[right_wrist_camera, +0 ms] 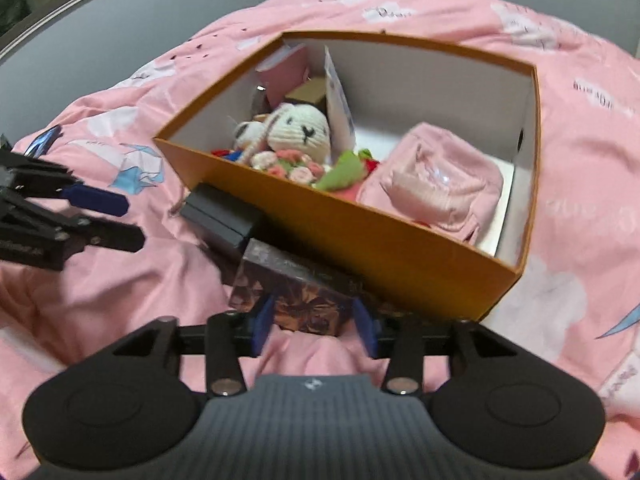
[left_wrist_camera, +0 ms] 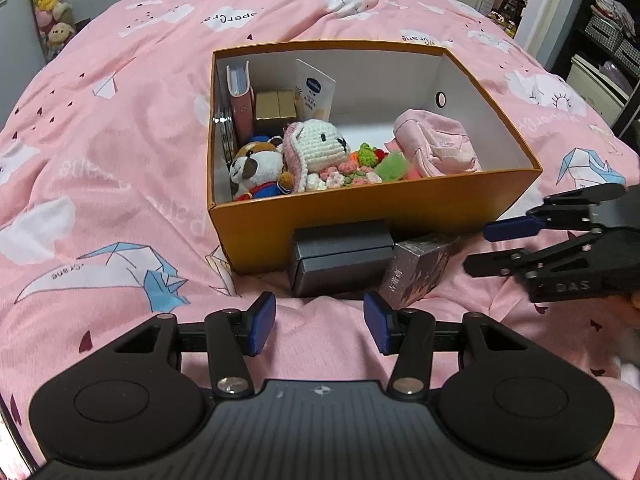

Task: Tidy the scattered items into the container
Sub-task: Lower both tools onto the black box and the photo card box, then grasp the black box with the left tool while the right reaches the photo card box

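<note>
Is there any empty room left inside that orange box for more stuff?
Yes: bare white floor shows in the orange box at the back right, between the Vaseline packet, the pink cloth bundle and the far wall. The left half is crowded with the crochet bunny, plush dog and books.

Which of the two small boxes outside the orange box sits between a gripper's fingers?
The patterned brown box, framed by the right gripper; the plain dark grey box lies farther left.

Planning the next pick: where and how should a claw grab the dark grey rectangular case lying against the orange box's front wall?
Grip the dark grey rectangular case across its two short ends, coming from above and the near side. Its back sits against the orange cardboard box, and the dark patterned carton crowds its right end, so that finger has little room; the left end looks free.
</note>
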Demonstrator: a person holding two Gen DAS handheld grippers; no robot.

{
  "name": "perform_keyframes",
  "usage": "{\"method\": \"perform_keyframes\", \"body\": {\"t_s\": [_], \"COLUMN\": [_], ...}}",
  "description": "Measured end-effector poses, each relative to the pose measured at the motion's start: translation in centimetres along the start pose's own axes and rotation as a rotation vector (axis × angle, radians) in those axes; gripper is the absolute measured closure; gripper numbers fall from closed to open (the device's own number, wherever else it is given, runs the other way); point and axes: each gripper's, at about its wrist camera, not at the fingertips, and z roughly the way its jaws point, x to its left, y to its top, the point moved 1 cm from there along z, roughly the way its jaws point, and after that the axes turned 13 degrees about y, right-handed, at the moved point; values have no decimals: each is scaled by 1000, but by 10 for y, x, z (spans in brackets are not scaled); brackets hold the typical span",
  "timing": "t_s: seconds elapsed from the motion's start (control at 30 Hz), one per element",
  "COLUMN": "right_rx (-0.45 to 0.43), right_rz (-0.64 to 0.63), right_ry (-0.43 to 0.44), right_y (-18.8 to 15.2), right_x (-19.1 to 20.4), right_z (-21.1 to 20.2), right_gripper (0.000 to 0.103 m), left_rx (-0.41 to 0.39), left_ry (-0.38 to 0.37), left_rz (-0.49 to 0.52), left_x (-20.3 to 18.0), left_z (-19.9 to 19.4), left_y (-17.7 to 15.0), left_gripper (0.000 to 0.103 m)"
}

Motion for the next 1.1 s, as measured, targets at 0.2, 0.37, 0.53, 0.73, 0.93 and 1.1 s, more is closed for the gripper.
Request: {"method": "perform_keyframes", "body": {"t_s": [0.2, 0.37, 0.53, 0.73, 0.93, 1.1], "right_rx": [21, 55, 59, 31, -69, -110], "right_rz": [22, -4, 11, 8, -31, -32], "right_ry": [42, 45, 56, 46, 96, 134], "right_y": [4, 7, 7, 7, 12, 20], "right_x": [-11, -12, -16, -14, 0, 10], "right_z": [25, 39, 42, 35, 7, 7], "right_gripper": [36, 33, 32, 34, 66, 82], "left_rx": [9, -11, -78, -146, -119, -95], "left_ry": [-2, 5, 30, 137, 164, 161], "left_rz": [28, 59, 220, 498, 585, 575], "left_x": [-3, -5, -23, -54, -64, -61], "left_z": [6, 11, 13, 24, 41, 43], "left_y": [3, 10, 13, 8, 0, -3], "left_gripper": [46, 46, 46, 46, 56, 60]}}
